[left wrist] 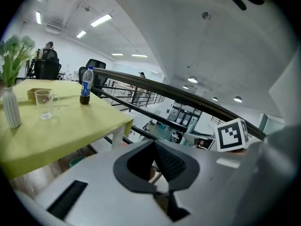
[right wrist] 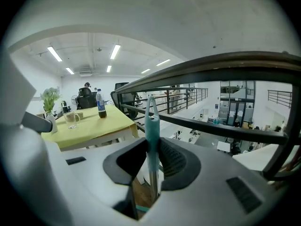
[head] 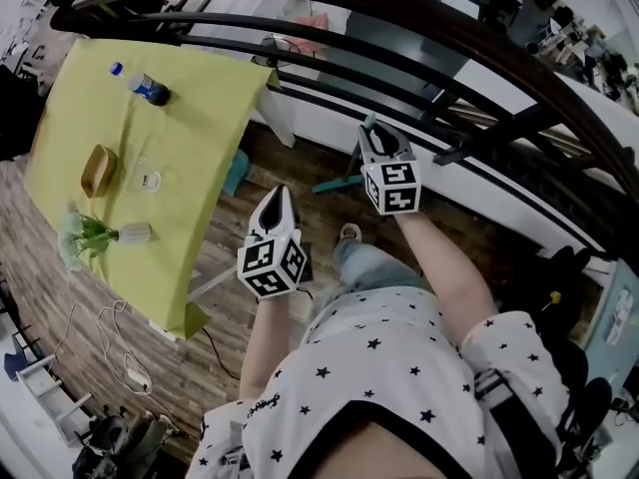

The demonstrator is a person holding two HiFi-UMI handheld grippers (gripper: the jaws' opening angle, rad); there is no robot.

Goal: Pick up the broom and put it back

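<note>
Right claw clamped on teal plastic broom handle beside dark railing, left claw closed and empty, near yellow-green counter

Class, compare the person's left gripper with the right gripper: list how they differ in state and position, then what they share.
The right gripper is shut on the broom, gripping its teal handle; the left gripper holds nothing, its jaws together. In the head view the right gripper reaches closer to the railing, while the left gripper sits further back, nearer the table. Both carry a square-marker cube and point toward the railing.
</note>
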